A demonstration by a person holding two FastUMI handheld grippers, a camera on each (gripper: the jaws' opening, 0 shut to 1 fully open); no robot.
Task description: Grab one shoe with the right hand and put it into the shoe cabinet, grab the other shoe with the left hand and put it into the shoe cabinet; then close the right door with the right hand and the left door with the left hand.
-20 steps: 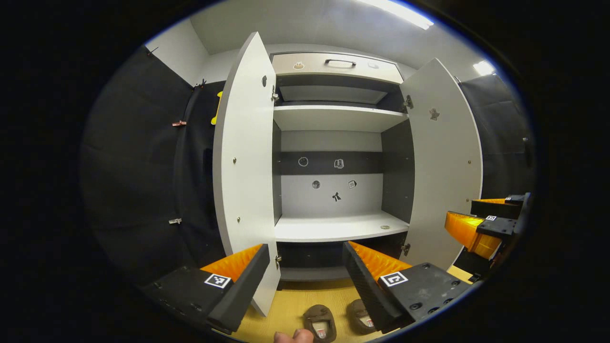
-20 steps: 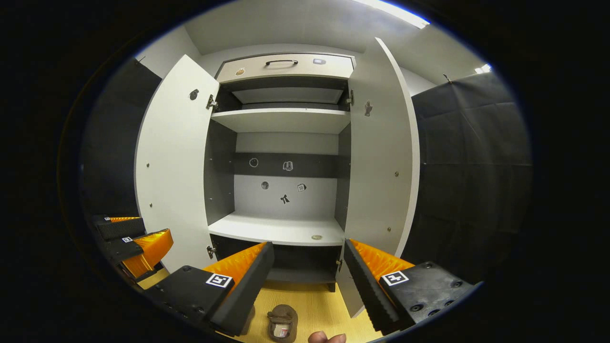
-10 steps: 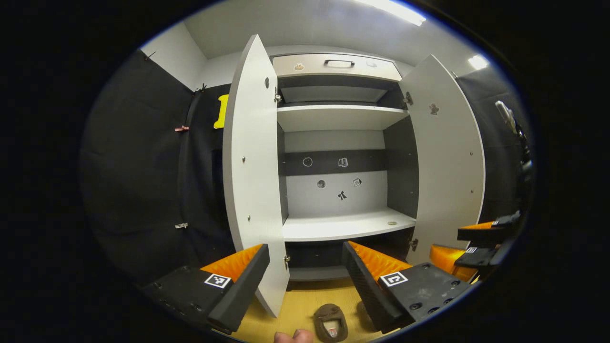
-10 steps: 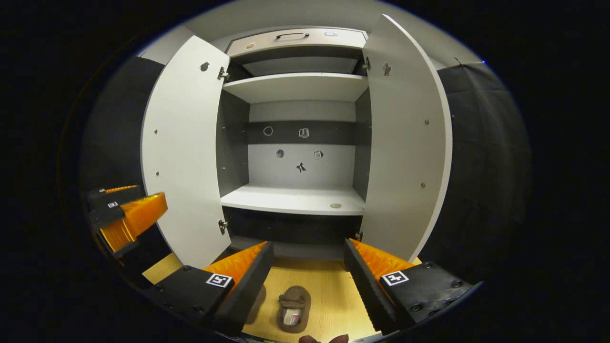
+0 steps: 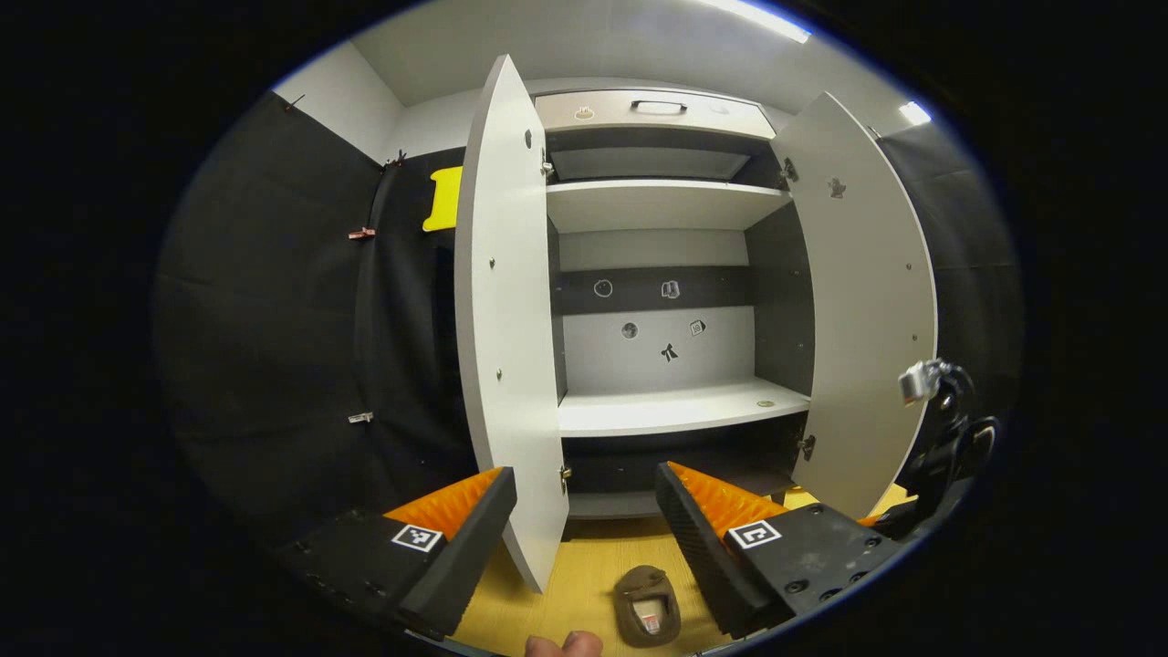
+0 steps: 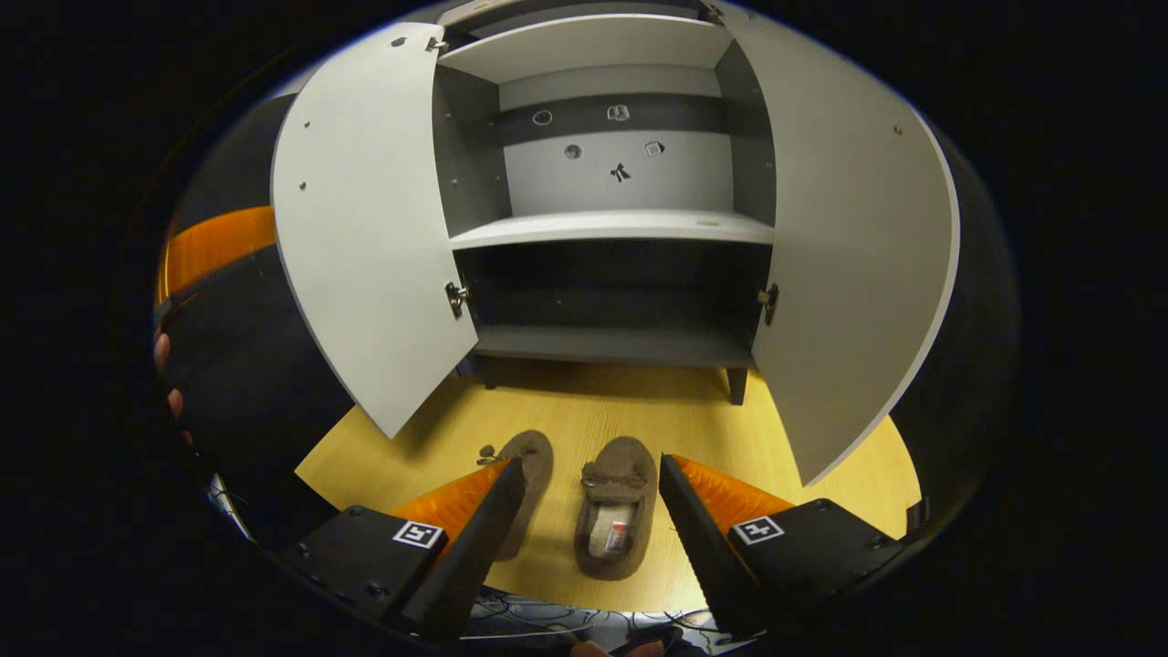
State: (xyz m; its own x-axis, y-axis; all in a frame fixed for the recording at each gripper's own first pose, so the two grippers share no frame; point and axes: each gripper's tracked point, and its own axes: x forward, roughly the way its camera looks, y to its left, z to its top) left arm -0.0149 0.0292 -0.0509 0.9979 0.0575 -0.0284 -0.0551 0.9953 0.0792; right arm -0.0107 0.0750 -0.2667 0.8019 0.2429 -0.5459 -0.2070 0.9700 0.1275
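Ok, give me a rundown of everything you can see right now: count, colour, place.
shoes: two, brown, side by side on the floor in front of the cabinet.
shoe cabinet: one, white with dark inner panels, both doors open, shelves bare of shoes.
left door: one, white, swung open.
right door: one, white, swung open.
drawer: one, pale, dark handle, top of the cabinet.
floor: yellow wood.
right claw: open, above the shoes.
left claw: open, facing the cabinet.
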